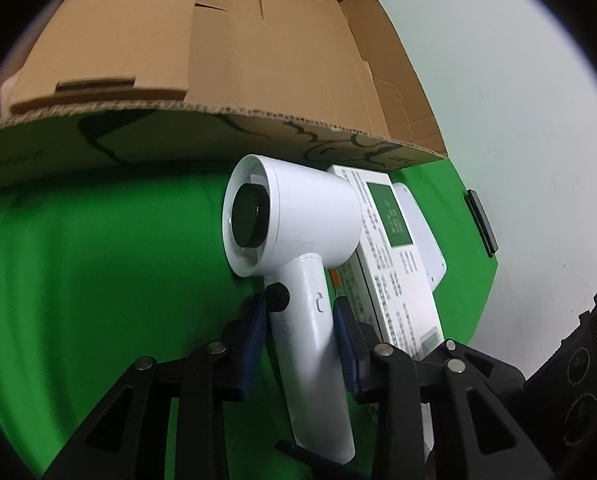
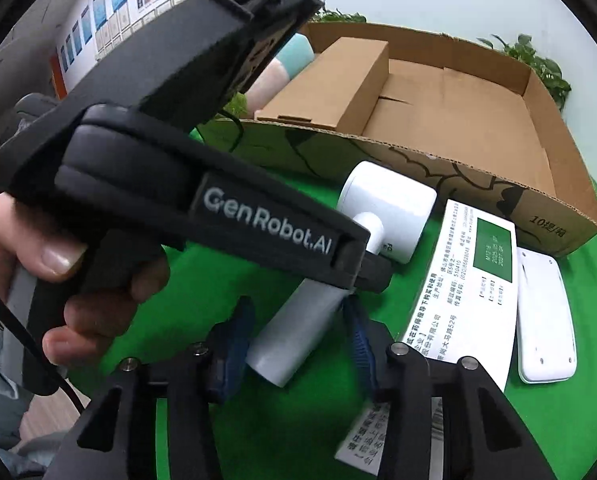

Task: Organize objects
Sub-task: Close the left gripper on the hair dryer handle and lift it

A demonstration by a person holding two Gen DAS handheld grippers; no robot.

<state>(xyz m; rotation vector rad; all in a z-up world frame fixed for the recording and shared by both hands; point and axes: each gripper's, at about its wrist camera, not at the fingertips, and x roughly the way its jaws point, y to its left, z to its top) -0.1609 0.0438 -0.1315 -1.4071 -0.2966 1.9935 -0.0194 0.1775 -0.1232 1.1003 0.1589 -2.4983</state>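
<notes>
The white plastic handheld fan with a round barrel head and a black centre cap [image 1: 294, 216] lies on the green cloth-covered table [image 1: 98, 260], just in front of the near wall of the open brown cardboard box [image 1: 258, 48], its straight handle reaching back toward the cameras. The left gripper [image 1: 300, 328] has its blue pads [image 1: 254, 328] on either side of that handle just below the black button, and they look pressed against it, so I judge the jaws closed on the handle. From the right wrist view the right gripper [image 2: 298, 336] straddles the handle's butt end; its left pad seems to touch the handle, while a sliver of green shows beside its right pad [image 2: 358, 340], so I cannot tell whether it truly clamps. The person's hand [image 2: 70, 276] grips the black handle of the left tool at the left of that view. Just right of the fan lies a flat white carton printed with small text and a green panel [image 2: 458, 280], and beyond it a white rounded-corner device [image 2: 546, 320], both on the cloth. Inside the box a smaller plain cardboard carton [image 2: 338, 84] sits at the left, leaving most of the floor bare. The step in hand appears to be picking up the fan for packing. The next move calls for a firm hold, a lift high enough to clear the box's near wall, and a placement on the free floor to the right.
</notes>
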